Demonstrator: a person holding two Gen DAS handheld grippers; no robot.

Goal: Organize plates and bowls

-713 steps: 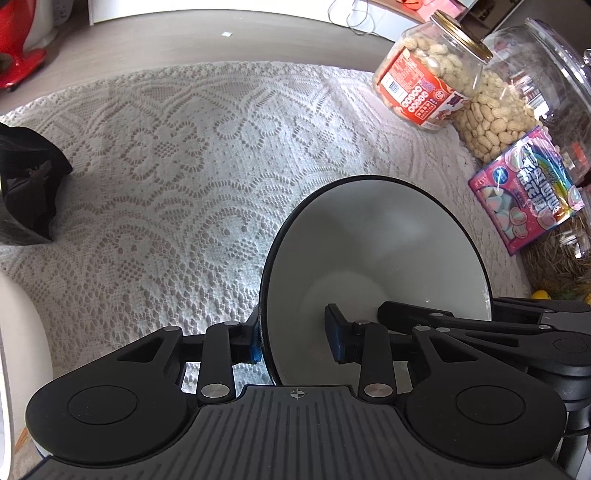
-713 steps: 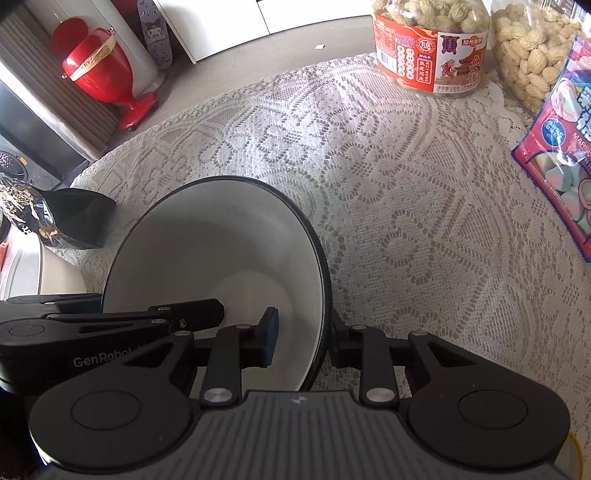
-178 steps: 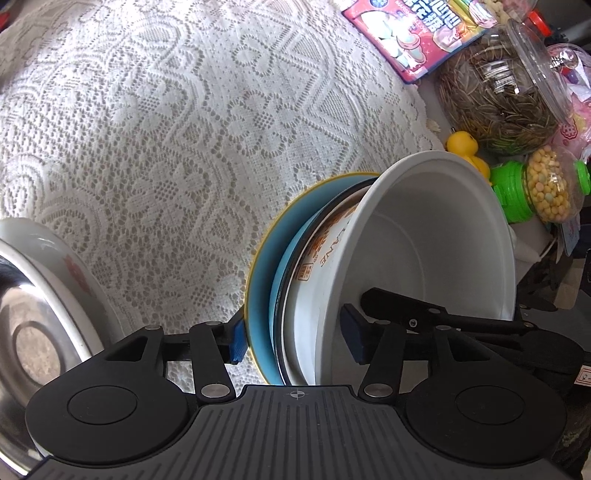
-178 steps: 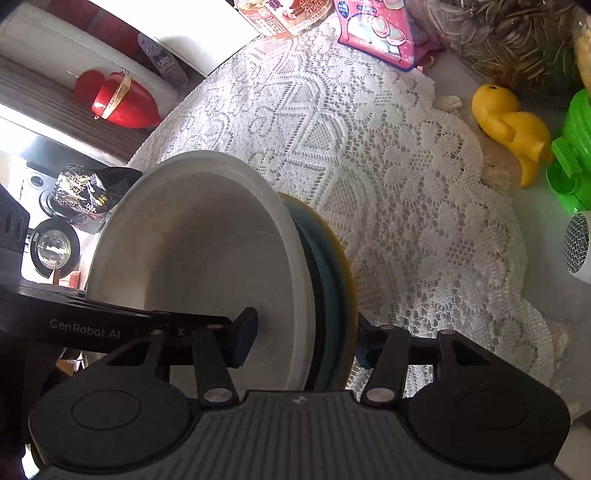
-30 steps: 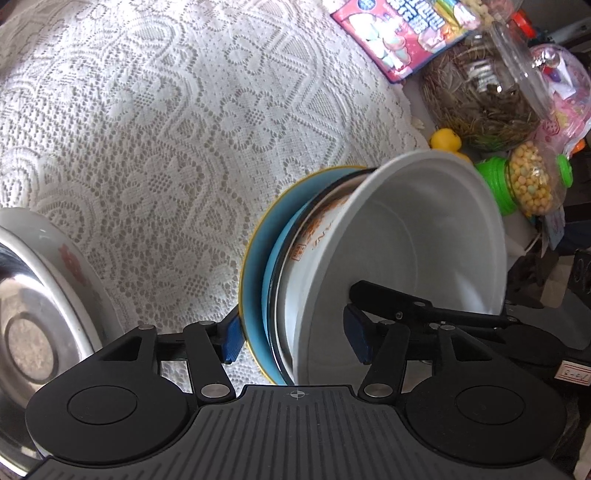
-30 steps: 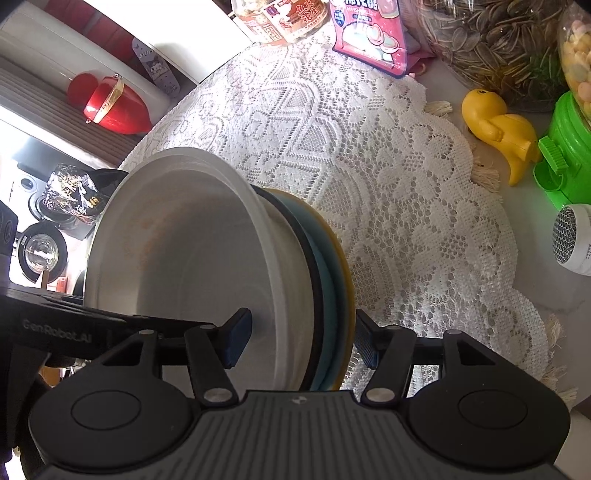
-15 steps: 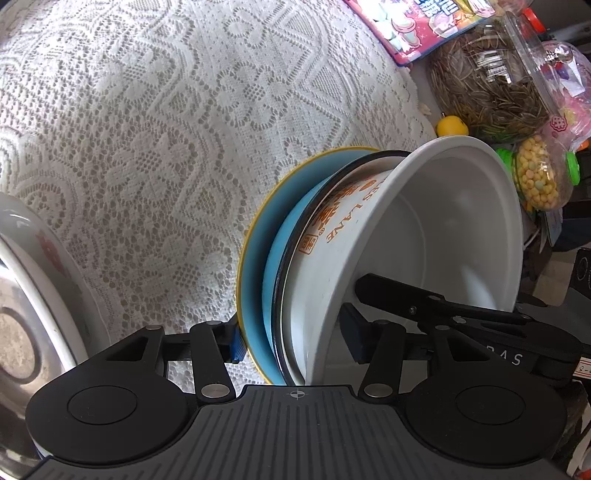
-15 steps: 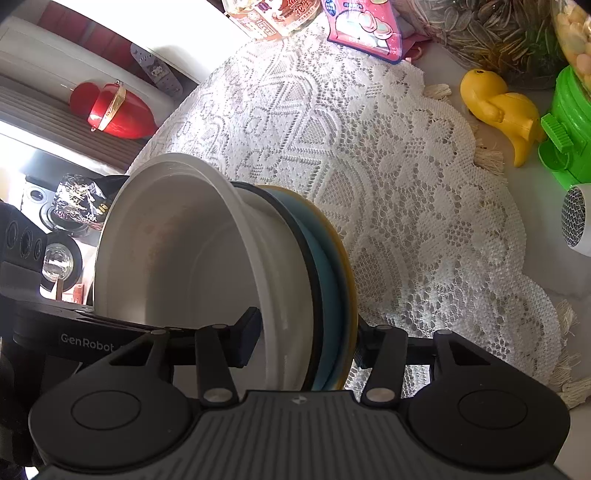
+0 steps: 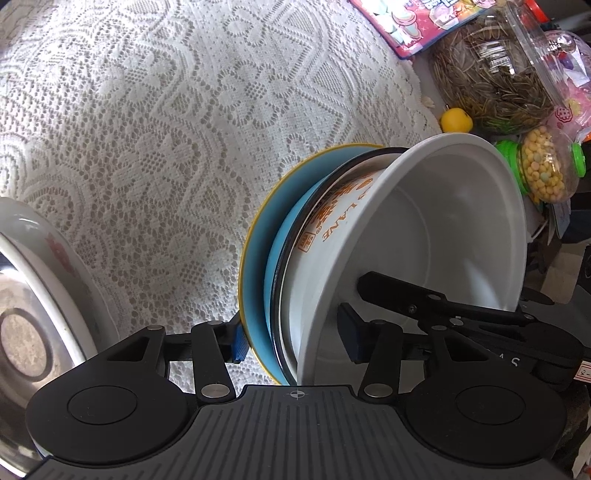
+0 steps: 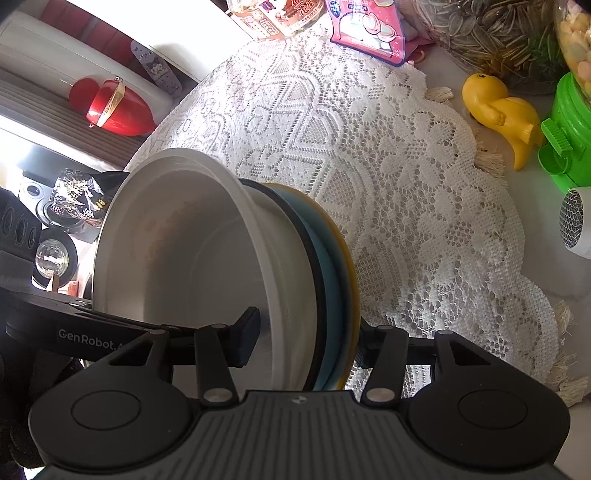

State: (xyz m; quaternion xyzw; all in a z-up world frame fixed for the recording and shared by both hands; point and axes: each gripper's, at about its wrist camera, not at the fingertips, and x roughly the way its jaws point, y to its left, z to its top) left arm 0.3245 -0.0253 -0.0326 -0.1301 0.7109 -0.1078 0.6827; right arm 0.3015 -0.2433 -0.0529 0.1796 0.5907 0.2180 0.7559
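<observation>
A tilted stack of dishes hangs above the lace tablecloth (image 9: pixel 147 147), gripped from both sides. It is a white bowl (image 9: pixel 424 229) with orange lettering, nested in a black-rimmed bowl (image 9: pixel 281 280) on a blue plate (image 9: pixel 258 280) with a yellow rim. My left gripper (image 9: pixel 293 338) straddles the stack's edge, one pad under the plate and one inside the white bowl; its jaws are closing on it. My right gripper (image 10: pixel 306 343) is shut on the opposite edge of the white bowl (image 10: pixel 177 251) and blue plate (image 10: pixel 332 266). The right gripper's finger (image 9: pixel 424 299) reaches into the bowl.
A steel bowl (image 9: pixel 26 332) sits in a white flowered dish at the left. A seed jar (image 9: pixel 491 85), a pink sweets bag (image 10: pixel 365 26), a yellow duck (image 10: pixel 498 107) and a green-lidded jar (image 10: pixel 569 147) line the cloth's right edge. A red object (image 10: pixel 114 107) lies beyond the table.
The stack has tipped a little more upright between the grippers and the left jaws have drawn in slightly. Both grippers stay where they were.
</observation>
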